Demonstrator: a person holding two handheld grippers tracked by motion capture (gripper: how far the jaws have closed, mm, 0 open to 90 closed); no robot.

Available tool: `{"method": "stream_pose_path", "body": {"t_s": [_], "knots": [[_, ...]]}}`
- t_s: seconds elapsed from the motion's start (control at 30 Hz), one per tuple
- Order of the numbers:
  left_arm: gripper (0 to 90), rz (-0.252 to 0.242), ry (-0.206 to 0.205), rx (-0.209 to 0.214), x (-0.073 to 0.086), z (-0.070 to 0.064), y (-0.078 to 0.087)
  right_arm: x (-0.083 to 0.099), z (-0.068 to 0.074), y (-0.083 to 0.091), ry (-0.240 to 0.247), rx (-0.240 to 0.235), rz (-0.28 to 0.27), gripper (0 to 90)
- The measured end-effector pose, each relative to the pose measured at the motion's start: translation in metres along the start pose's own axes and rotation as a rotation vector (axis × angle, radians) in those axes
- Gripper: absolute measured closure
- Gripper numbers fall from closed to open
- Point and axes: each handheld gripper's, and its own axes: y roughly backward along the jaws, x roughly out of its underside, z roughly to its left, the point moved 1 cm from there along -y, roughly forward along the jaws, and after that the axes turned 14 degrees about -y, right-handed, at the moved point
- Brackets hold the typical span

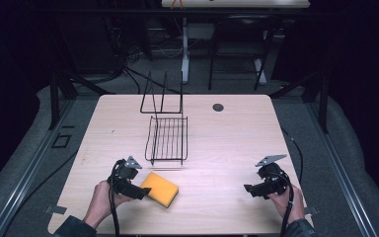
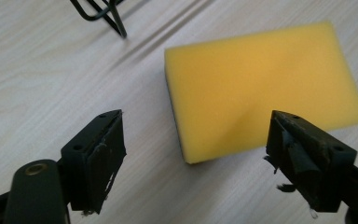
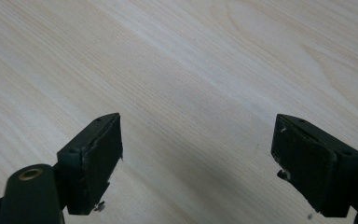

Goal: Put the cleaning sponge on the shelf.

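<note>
Lying just ahead of the wide-spread left claw (image 2: 193, 154), yellow sponge (image 2: 261, 84).

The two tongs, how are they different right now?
The left tongs point at a yellow sponge, the right tongs at bare table. The left tongs sit near the black wire rack, the right tongs far away. Both are open and hold nothing.

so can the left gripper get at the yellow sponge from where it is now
Probably yes. The left gripper is open, and the yellow sponge lies flat on the table just ahead of its jaws with nothing between them. The wire rack stands farther back, off the path.
</note>
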Motion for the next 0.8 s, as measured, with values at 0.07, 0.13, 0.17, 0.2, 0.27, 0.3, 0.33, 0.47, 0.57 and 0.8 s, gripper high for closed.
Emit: {"method": "stream_pose_path", "body": {"t_s": [0.07, 0.13, 0.17, 0.2, 0.27, 0.3, 0.33, 0.47, 0.57, 0.8], "knots": [[24.3, -0.003, 0.011, -0.007, -0.002, 0.003, -0.001, 0.000, -0.001, -0.001, 0.003, 0.005, -0.001, 16.2], [27.1, 0.002, 0.030, -0.005, -0.002, 0.006, -0.003, 0.000, -0.001, -0.002, 0.002, 0.005, 0.002, 16.2], [29.1, 0.006, 0.038, 0.008, -0.001, 0.007, -0.005, 0.000, -0.001, -0.002, 0.000, 0.004, -0.002, 16.2], [31.7, 0.012, 0.050, 0.012, 0.000, 0.008, -0.007, 0.000, -0.001, -0.002, 0.002, 0.005, 0.004, 16.3], [33.2, 0.019, 0.053, 0.022, 0.000, 0.008, -0.009, 0.000, -0.001, -0.002, 0.002, 0.006, 0.004, 16.3], [37.1, 0.018, 0.055, 0.036, 0.000, 0.008, -0.010, 0.000, -0.001, -0.002, 0.000, 0.004, -0.001, 16.3], [37.9, 0.013, 0.053, 0.044, -0.001, 0.007, -0.011, 0.000, -0.001, -0.002, 0.002, 0.004, -0.002, 16.4], [45.2, 0.014, 0.047, 0.053, -0.004, 0.006, -0.013, 0.000, -0.001, -0.002, 0.000, 0.006, 0.003, 16.4], [52.1, 0.021, 0.047, 0.074, -0.004, 0.006, -0.014, 0.000, 0.000, -0.002, -0.002, 0.001, 0.001, 16.4], [67.3, 0.029, 0.053, 0.086, -0.004, 0.002, -0.016, 0.000, 0.001, -0.002, -0.002, -0.001, 0.004, 16.6]]}}
